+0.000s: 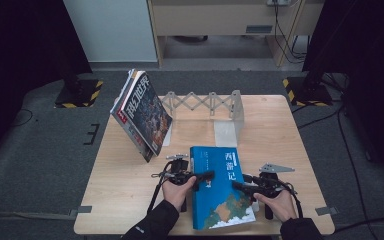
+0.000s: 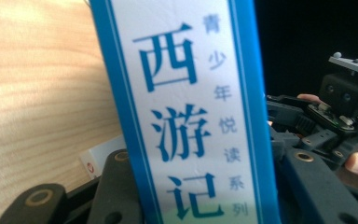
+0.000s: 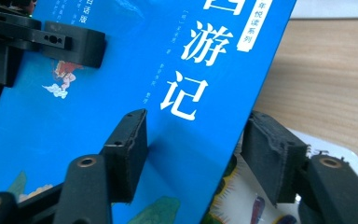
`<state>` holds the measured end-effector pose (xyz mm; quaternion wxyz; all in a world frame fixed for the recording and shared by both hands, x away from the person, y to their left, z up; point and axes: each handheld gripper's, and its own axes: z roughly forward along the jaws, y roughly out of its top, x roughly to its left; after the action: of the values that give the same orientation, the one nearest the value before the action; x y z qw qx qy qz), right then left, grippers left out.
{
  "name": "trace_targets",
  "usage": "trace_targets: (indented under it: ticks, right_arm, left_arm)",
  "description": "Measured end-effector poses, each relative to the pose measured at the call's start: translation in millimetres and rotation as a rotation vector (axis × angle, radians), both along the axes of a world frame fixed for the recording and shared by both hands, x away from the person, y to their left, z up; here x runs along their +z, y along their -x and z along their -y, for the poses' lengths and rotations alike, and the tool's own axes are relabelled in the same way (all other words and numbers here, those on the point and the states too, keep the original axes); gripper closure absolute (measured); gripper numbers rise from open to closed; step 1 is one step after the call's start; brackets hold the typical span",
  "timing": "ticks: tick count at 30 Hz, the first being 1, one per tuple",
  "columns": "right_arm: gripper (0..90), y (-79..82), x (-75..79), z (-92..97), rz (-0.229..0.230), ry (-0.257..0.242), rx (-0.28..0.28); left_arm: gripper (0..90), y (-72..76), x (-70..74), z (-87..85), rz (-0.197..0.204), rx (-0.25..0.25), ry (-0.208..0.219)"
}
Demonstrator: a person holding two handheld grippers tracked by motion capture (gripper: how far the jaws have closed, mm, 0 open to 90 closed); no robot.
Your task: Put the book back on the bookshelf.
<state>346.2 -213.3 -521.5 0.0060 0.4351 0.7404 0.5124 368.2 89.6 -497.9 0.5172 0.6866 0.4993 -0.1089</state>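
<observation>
From above, I work at a pale wooden table standing on grey carpet, with dark curtains to either side and a light wall panel behind. A blue book lies near my edge of the table, between my hands. My left gripper reaches over its spine edge and my right gripper over its opposite edge. Farther back a magazine leans tilted beside a grey folding rack.

In the left gripper view, the book's spine stands between my jaws, white with blue borders, reading 西游记 in large blue characters and 青少年悦读系列 in smaller ones. My jaws sit against both sides of it, so I am gripping the spine. My right gripper shows beyond, before black.

In the right gripper view, the blue cover reads 游记 in white. My jaws straddle the book's edge, one pad over the cover, the other under it; the lower pad seems slightly apart, so I cannot tell whether I am clamping.
</observation>
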Motion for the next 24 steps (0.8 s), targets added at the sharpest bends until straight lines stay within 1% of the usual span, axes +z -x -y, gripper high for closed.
trace_targets:
  ticks: [4, 6, 11, 12, 14, 16, 20, 23, 24]
  right_arm:
    - [42.4, 0.1, 2.1, 1.3, 0.025, -0.027, 0.009]
    - [42.3, 0.2, 3.7, 2.7, 0.034, -0.042, 0.007]
    - [41.0, -0.4, 9.6, 10.2, 0.053, -0.081, -0.026]
    - [40.9, -0.8, 10.1, 12.4, 0.059, -0.082, -0.031]
    - [40.3, -1.7, 10.5, 16.9, 0.067, -0.077, -0.049]
    - [39.9, -2.1, 10.6, 20.3, 0.069, -0.072, -0.062]
    - [38.8, -2.8, 10.9, 26.3, 0.087, -0.039, -0.093]
    - [36.2, -4.0, 9.9, 30.6, 0.095, 0.022, -0.116]
    - [34.9, -4.2, 9.6, 31.9, 0.101, 0.064, -0.129]
  left_arm:
    - [57.9, 2.1, 13.5, -0.5, 0.053, -0.025, -0.016]
    - [58.4, 3.4, 19.3, -0.9, 0.070, -0.034, -0.016]
    - [60.0, 5.0, 32.8, -5.1, 0.090, -0.042, -0.001]
    - [60.2, 5.2, 36.9, -7.0, 0.103, -0.047, -0.005]
    - [60.4, 5.8, 42.5, -9.3, 0.117, -0.041, 0.000]
    - [60.4, 6.1, 49.2, -13.1, 0.138, -0.043, -0.004]
    - [60.5, 7.5, 59.9, -19.6, 0.160, -0.033, 0.002]
    - [60.5, 8.3, 68.2, -23.9, 0.181, -0.028, 0.004]
    - [60.5, 9.1, 72.7, -26.0, 0.196, -0.025, 0.002]
